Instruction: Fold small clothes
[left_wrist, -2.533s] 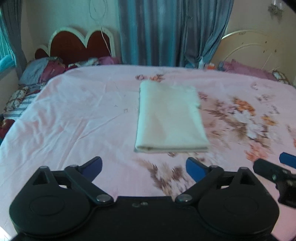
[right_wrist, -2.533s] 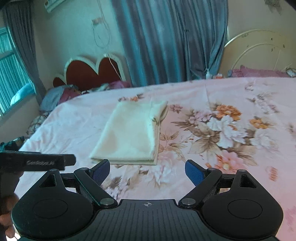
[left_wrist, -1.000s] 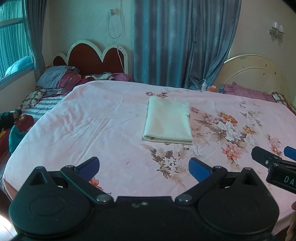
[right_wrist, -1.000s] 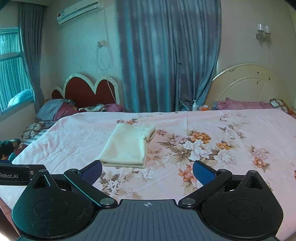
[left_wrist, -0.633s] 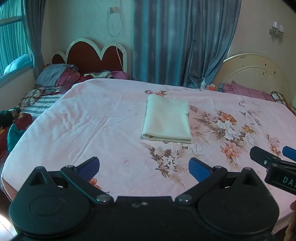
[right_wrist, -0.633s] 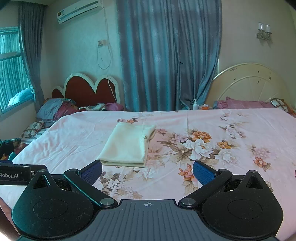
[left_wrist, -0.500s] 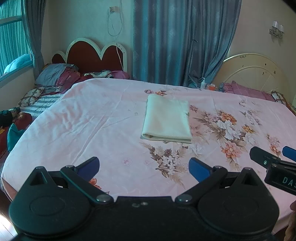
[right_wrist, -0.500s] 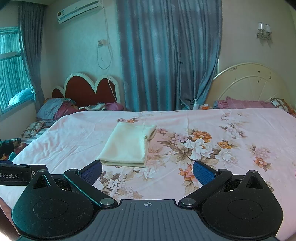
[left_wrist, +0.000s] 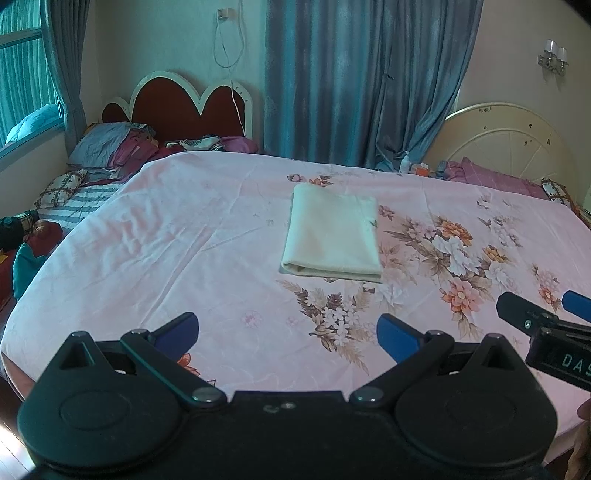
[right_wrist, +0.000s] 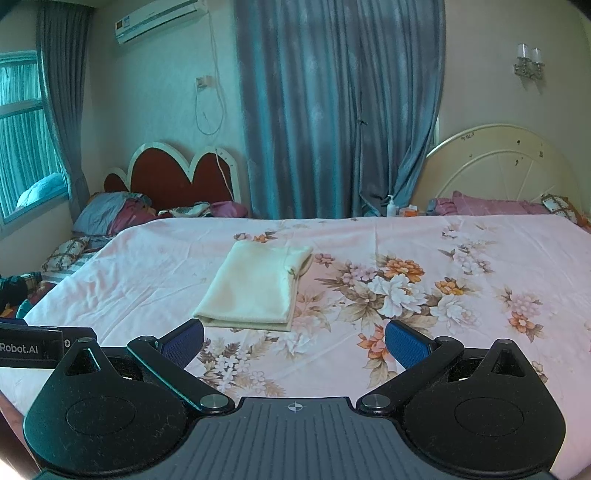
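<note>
A cream cloth lies folded into a neat rectangle on the pink floral bed sheet; it also shows in the right wrist view. My left gripper is open and empty, held back from the near edge of the bed, well short of the cloth. My right gripper is open and empty too, held to the right of the left one and just as far from the cloth. The right gripper also shows at the right edge of the left wrist view.
A red heart-shaped headboard with pillows and clothes stands at the far left. A cream round headboard stands at the far right. Blue curtains hang behind. Bottles sit behind the bed.
Both grippers have pulled back and up from the folded cloth since 2.5 s ago, so the whole bed shows. In the last second they have hardly moved.
</note>
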